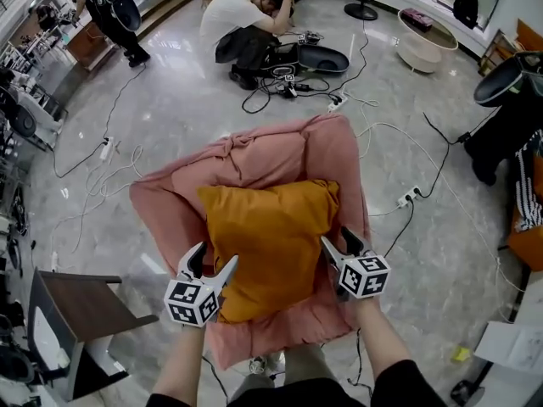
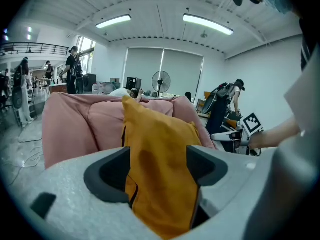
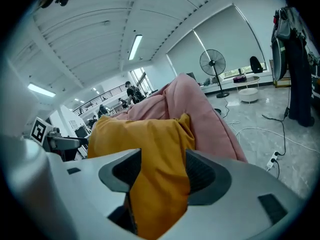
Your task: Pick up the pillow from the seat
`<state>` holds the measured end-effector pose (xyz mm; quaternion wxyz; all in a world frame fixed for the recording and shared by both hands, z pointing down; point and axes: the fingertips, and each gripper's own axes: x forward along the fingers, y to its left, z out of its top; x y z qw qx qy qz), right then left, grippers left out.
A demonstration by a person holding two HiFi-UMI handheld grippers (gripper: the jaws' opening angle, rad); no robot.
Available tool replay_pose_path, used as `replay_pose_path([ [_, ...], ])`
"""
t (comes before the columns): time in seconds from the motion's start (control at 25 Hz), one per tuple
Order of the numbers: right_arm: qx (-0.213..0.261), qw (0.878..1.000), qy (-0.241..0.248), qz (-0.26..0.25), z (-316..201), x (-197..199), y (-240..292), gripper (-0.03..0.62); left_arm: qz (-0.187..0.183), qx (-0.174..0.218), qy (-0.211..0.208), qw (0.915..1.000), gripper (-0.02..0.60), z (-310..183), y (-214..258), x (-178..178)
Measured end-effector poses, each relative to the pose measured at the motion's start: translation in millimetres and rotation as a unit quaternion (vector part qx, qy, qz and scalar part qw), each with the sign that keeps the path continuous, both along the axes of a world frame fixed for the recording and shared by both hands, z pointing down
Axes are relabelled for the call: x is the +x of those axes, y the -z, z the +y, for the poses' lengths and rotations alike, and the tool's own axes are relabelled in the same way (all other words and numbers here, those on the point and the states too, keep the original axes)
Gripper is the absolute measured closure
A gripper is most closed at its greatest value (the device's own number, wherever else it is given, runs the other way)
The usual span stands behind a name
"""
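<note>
A mustard-yellow pillow (image 1: 271, 236) lies on the pink beanbag seat (image 1: 254, 155). My left gripper (image 1: 214, 257) is at the pillow's lower left edge and my right gripper (image 1: 338, 240) at its right edge. In the left gripper view the pillow (image 2: 160, 154) hangs as a fold of fabric in the gap of the left gripper (image 2: 159, 169), whose jaws stand wide apart. The right gripper view shows the pillow (image 3: 150, 149) likewise filling the gap of the right gripper (image 3: 162, 171), jaws spread. Behind it rises the pink seat (image 3: 200, 109).
A person (image 1: 250, 24) crouches on the floor beyond the seat among cables (image 1: 297, 83). A power strip (image 1: 407, 197) lies to the right. A brown side table (image 1: 81, 303) stands at the near left. A round white table (image 1: 428, 36) is far right.
</note>
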<state>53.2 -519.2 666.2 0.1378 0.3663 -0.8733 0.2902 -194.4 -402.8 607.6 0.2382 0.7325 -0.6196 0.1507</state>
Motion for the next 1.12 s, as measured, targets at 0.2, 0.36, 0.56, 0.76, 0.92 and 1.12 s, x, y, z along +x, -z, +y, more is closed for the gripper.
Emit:
replay_pose_path([
  [0.2, -0.034, 0.999, 0.007, -0.025, -17, -9, -32, 0.315, 0.009, -0.018, 0.012, 0.9997, 0.224, -9, -17, 1],
  [0.36, -0.065, 0.996, 0.012, -0.061, -24, -18, -54, 0.288, 0.013, -0.027, 0.022, 0.9993, 0.219, -14, -27, 2],
  [0.56, -0.100, 0.987, 0.022, -0.125, -36, -29, -72, 0.267, 0.012, -0.036, 0.028, 0.9989, 0.219, -27, -40, 3],
  [0.76, -0.127, 0.979, 0.047, -0.151, -32, -39, -75, 0.308, 0.015, -0.048, 0.048, 0.9976, 0.221, -34, -56, -2],
  [0.92, -0.118, 0.982, 0.033, -0.145, -23, -40, -70, 0.387, 0.008, -0.049, 0.058, 0.9971, 0.259, -32, -57, -4],
  [1.12, -0.104, 0.987, 0.020, -0.121, -12, -36, -65, 0.450, 0.008, -0.045, 0.057, 0.9973, 0.348, -22, -54, -1],
])
